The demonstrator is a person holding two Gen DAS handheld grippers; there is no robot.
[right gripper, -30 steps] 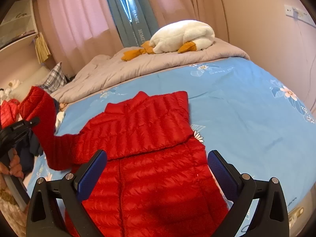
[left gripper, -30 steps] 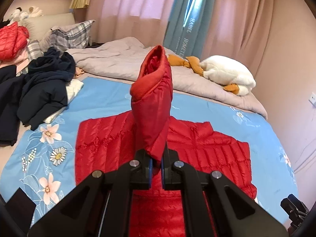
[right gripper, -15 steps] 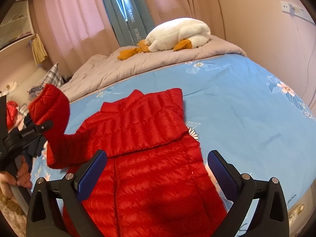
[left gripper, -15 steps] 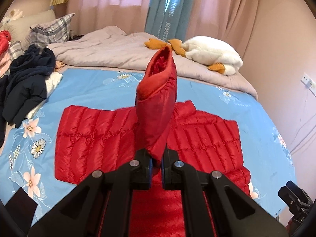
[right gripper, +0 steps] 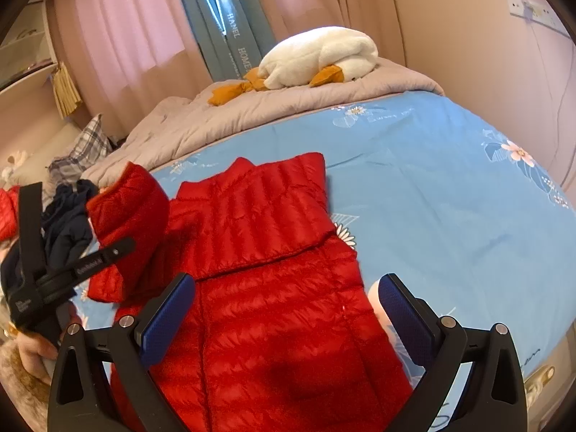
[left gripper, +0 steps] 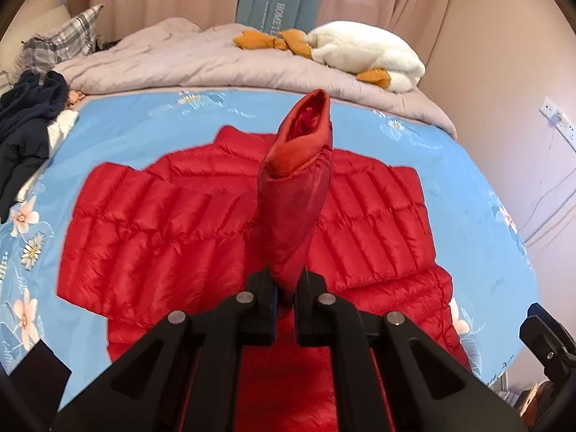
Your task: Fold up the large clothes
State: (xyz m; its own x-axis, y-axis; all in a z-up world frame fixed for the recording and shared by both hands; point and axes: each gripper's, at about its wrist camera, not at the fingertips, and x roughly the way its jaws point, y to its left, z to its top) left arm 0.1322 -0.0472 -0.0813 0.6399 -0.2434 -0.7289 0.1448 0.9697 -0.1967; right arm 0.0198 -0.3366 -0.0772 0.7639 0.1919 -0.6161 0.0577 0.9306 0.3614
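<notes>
A red quilted down jacket (left gripper: pixel 165 230) lies flat on the blue floral bedsheet (left gripper: pixel 126 126), one sleeve folded across its chest (right gripper: pixel 252 216). My left gripper (left gripper: pixel 284 297) is shut on the cuff end of the other sleeve (left gripper: pixel 298 194), which stands up from the jaws above the jacket. The right wrist view shows that gripper (right gripper: pixel 118 248) at the left, holding the raised sleeve (right gripper: pixel 133 212). My right gripper (right gripper: pixel 286 311) is open and empty, hovering over the jacket's lower body.
A grey duvet (left gripper: pixel 201 64) and a white goose plush (left gripper: pixel 363 54) lie at the bed's far side. Dark clothes (left gripper: pixel 25 122) are piled at the left, by a plaid pillow (left gripper: pixel 61 43). The wall stands to the right.
My left gripper has carried the raised sleeve to the right, over the jacket's body, and lower. The right gripper has stayed open in about the same place.
</notes>
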